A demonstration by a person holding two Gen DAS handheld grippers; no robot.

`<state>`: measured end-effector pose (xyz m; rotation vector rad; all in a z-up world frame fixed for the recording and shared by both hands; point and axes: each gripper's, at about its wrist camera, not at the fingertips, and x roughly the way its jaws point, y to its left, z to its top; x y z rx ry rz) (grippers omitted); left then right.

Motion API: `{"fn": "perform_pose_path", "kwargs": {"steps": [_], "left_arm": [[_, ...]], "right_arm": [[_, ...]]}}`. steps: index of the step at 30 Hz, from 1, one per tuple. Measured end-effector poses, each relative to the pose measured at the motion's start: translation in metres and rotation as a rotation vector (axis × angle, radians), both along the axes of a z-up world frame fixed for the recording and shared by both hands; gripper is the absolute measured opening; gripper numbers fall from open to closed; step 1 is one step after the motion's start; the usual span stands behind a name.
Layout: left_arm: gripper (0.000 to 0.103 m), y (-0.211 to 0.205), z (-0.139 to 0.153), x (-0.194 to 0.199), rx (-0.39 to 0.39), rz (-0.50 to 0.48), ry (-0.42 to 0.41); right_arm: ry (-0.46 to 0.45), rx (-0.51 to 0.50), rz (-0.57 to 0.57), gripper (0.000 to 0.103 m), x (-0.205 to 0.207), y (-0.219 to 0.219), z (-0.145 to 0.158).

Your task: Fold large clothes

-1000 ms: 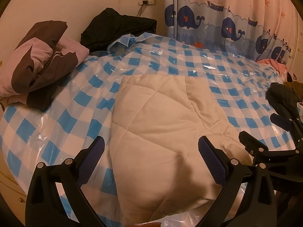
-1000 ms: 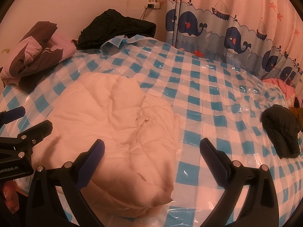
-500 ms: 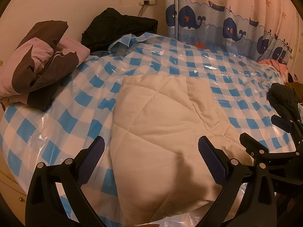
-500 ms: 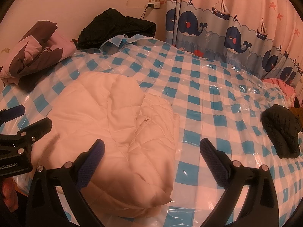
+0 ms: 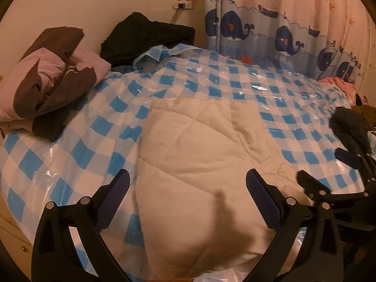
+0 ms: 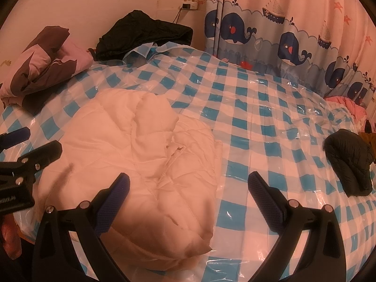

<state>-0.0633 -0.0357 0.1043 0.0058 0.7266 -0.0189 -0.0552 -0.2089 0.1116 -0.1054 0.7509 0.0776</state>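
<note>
Cream jacket [image 5: 202, 164] folded on the bed [image 5: 270, 87]

Left gripper [image 5: 188, 190] and right gripper [image 6: 188, 190] hover over its near edge, both spread wide and empty; the jacket lies on the checkered plastic sheet [image 6: 258, 122].

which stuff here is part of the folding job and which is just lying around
In the job: cream quilted jacket; left gripper and right gripper, both with jaws open.

Lying about: pink and brown bundle; black garment; dark puffer; whale curtain; checked plastic sheet.
</note>
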Motion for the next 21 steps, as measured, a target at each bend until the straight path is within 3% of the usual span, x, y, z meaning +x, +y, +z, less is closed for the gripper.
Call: {"fn": "perform_pose_path", "kwargs": {"steps": [21], "left_arm": [[0.095, 0.0011, -0.0046, 0.0072, 0.040, 0.031, 0.027]], "right_arm": [[0.009, -0.003, -0.001, 0.097, 0.0000, -0.0001, 0.0001]]}}
